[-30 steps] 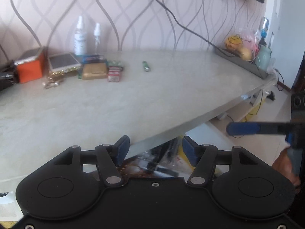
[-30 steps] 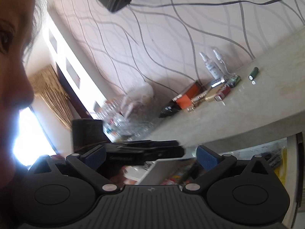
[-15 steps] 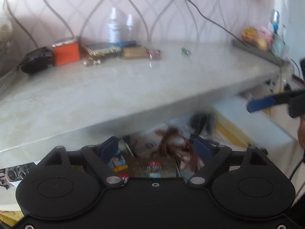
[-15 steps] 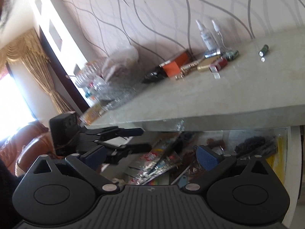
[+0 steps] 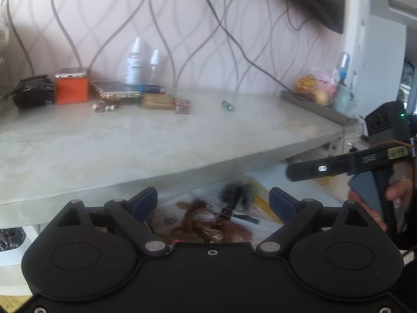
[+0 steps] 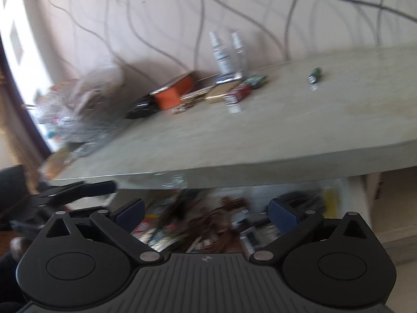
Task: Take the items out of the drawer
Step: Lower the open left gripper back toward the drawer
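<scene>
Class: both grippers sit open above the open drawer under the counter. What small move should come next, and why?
Probably lower the left gripper toward the brown tasselled bundle in the drawer. Its jaws are open and empty, the bundle lies right between them, and the right gripper is also empty, so nothing is grasped yet.

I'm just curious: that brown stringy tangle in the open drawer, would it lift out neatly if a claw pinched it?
Probably not. The brown tangle looks like loose cords, so it would likely droop and dangle. It lies among other clutter in the drawer, so strands might snag. It seems light for its bulk. Both views are blurred there.
</scene>
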`<state>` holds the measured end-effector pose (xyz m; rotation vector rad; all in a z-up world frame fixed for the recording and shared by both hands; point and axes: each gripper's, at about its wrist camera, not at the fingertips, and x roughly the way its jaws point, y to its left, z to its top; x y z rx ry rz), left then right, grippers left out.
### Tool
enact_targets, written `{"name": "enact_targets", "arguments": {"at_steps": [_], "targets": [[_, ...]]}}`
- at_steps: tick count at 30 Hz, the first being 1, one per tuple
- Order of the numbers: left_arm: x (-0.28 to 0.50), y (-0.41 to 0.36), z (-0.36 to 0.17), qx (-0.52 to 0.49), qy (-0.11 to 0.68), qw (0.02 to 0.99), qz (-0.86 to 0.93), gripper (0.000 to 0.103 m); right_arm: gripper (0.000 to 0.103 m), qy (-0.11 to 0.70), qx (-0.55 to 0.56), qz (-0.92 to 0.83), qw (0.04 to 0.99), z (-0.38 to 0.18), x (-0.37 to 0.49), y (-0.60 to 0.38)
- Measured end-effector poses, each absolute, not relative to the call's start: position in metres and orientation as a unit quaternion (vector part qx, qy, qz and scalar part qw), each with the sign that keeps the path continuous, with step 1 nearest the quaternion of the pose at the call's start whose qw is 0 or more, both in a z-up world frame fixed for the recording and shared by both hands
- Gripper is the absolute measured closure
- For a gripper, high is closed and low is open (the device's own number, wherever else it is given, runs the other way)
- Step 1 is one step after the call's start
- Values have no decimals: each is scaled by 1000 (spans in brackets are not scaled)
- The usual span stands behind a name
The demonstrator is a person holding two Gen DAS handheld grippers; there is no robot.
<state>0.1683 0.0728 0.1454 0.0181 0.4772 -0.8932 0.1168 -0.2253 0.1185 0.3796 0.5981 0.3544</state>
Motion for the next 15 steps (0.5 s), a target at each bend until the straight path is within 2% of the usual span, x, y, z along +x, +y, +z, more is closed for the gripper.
{"name": "enact_targets", "arguments": {"at_steps": [8,14,15], "targets": [[183,109,145,-107,220,840,-485,6,0,302,160,65,938,116,124,-217],[198,114,142,-138,244,830,-483,6,0,296,147,34,943,117,122,-212],[198,116,143,-142,237,828,-488,9,0,295,145,31,944,118,122,-211]]}}
